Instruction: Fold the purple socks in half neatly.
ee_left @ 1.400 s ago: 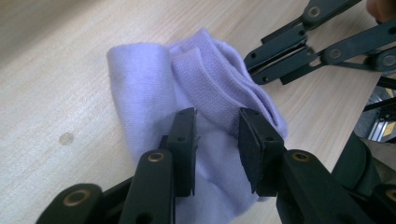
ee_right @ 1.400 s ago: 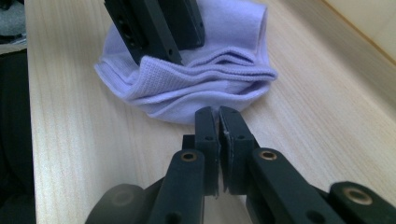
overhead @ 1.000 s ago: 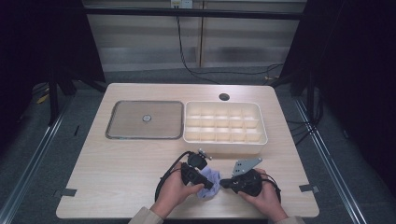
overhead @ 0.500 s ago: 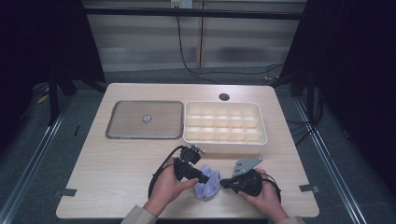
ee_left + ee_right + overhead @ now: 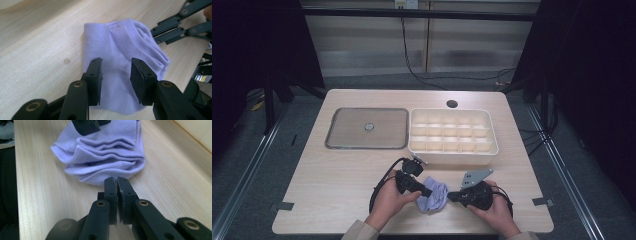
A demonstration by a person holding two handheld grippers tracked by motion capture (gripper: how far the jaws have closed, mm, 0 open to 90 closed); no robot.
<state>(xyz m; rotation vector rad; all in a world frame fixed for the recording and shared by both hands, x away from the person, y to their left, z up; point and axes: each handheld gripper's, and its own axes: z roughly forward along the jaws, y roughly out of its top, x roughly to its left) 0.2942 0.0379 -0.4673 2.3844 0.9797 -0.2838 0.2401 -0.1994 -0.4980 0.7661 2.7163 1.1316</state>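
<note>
Left gripper (image 5: 116, 75) is hovering half open over our lilac sock (image 5: 125, 65), gripping nothing; we are pinching the sock's edge with the shut right gripper (image 5: 117, 182) on the table (image 5: 332, 175). We should be closing squarely on the fold.

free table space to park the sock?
Bare wood left of the left gripper, from the metal tray down to the table's near edge. A narrower strip right of the right gripper, below the compartment box. Crowded: front centre, both grippers at the lilac sock.
</note>
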